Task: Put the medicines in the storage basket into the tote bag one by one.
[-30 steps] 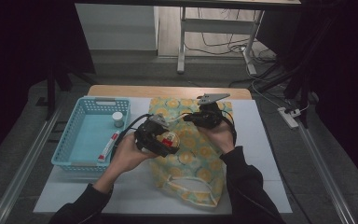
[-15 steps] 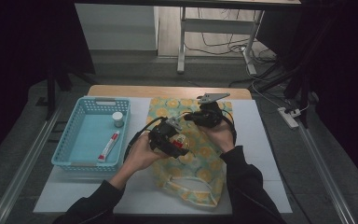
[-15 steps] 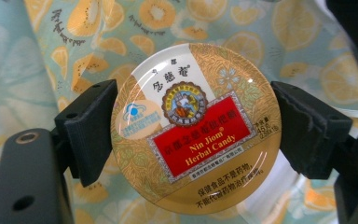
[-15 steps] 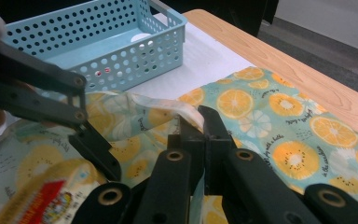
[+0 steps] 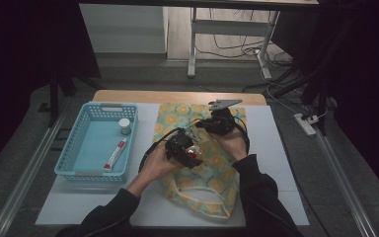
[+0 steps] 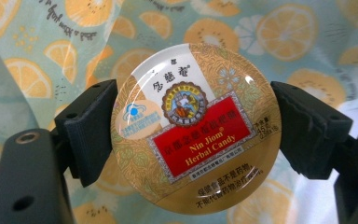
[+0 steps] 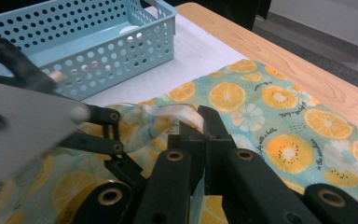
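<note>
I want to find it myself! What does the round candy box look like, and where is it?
Look at the fruit-print bag on the table, right of the blue basket. Above it, the left tool pinches a round tin. It is the one gold, shiny thing there, with a red label reading Nin Jiom Herbal Candy.
</note>
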The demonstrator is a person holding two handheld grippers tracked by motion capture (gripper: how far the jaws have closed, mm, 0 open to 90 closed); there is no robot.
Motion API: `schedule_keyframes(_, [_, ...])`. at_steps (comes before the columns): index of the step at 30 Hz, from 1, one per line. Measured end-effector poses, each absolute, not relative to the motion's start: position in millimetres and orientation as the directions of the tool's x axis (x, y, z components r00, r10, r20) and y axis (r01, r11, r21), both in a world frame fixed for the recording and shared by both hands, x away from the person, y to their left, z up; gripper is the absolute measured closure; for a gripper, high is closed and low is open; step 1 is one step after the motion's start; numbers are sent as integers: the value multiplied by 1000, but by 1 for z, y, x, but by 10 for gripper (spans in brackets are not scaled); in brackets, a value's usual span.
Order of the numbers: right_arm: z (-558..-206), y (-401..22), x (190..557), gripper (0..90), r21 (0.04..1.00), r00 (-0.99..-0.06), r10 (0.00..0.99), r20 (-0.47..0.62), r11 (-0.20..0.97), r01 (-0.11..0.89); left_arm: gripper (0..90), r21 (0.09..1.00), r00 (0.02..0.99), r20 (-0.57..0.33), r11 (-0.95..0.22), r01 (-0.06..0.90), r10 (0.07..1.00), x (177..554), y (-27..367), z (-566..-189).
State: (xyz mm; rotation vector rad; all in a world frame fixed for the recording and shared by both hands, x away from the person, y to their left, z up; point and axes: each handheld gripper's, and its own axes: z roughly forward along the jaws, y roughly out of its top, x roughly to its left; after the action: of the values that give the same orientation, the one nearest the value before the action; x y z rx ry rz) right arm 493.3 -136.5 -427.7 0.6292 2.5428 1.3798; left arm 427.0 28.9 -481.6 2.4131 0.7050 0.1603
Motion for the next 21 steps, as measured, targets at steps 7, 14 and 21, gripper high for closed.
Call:
schedule_keyframes(7, [-432,-136,496,899,827,-890,454,37,486,282,203,580,846,-55,-673,460,530,437,22,-500])
schedule_keyframes(14, [-435,-137,497,898,823,-888,459,34,491,286,203,568,837,-47,-675,471,545,444,19,-513])
schedule_keyframes(21, [-437,-136,498,898,818,-888,459,25,502,282,200,602,824,-93,-628,494,559,449,20,-521])
